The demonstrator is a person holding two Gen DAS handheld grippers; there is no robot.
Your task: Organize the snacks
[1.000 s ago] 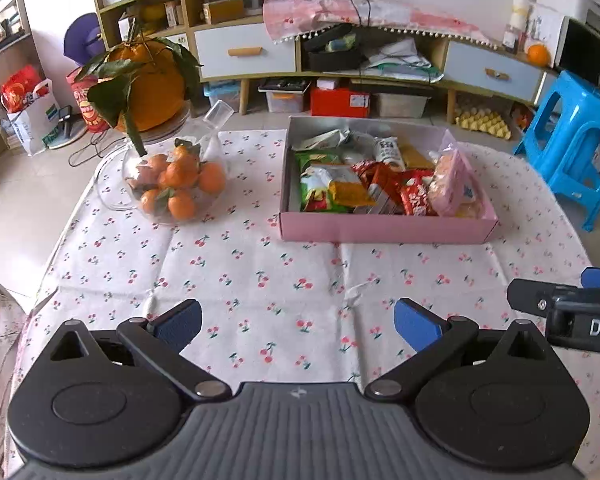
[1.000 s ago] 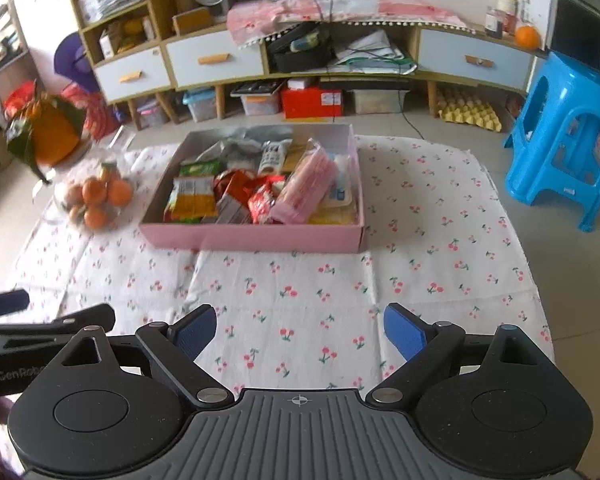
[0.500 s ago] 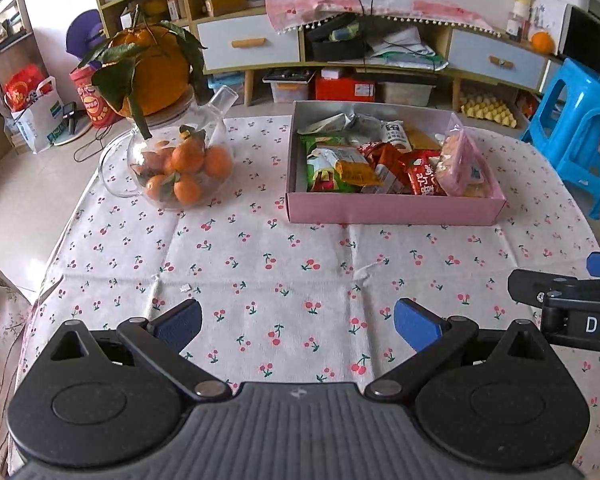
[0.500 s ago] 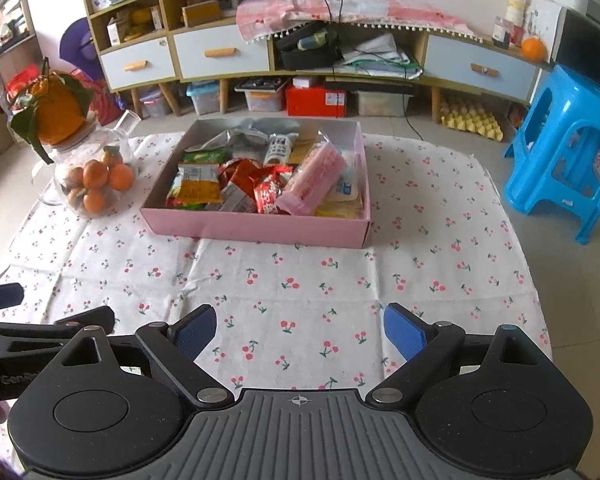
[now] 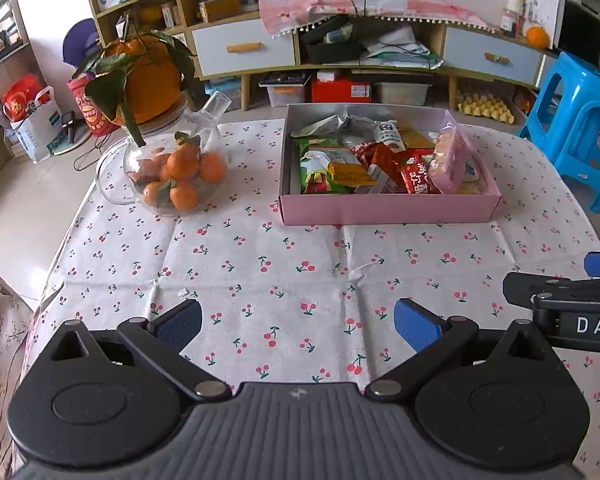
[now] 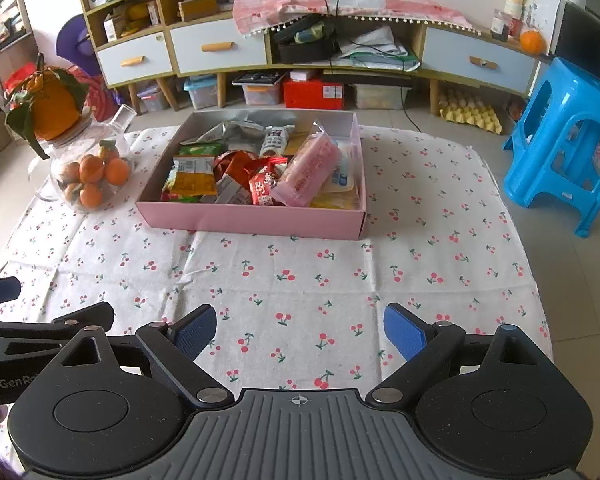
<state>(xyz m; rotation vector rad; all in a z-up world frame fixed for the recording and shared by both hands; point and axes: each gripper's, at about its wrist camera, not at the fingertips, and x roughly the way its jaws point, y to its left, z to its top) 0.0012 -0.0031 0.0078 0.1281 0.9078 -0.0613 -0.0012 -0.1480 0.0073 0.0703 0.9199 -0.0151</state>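
Observation:
A pink box (image 5: 388,208) sits at the far side of the cherry-print tablecloth (image 5: 260,264), filled with several snack packets, among them a pink bag (image 5: 450,156) and a red packet (image 5: 416,176). The box also shows in the right wrist view (image 6: 252,220). My left gripper (image 5: 298,326) is open and empty, held above the near part of the cloth. My right gripper (image 6: 298,330) is open and empty too, beside the left one and well short of the box.
A glass jar of oranges (image 5: 180,176) stands left of the box, with a large leafy orange fruit (image 5: 148,76) behind it. A blue plastic stool (image 6: 560,144) stands off the table's right side. Low cabinets and shelves (image 5: 340,52) line the back wall.
Both grippers have drawn back and up from the box, so more tablecloth shows in front of them. Both stay open and empty.

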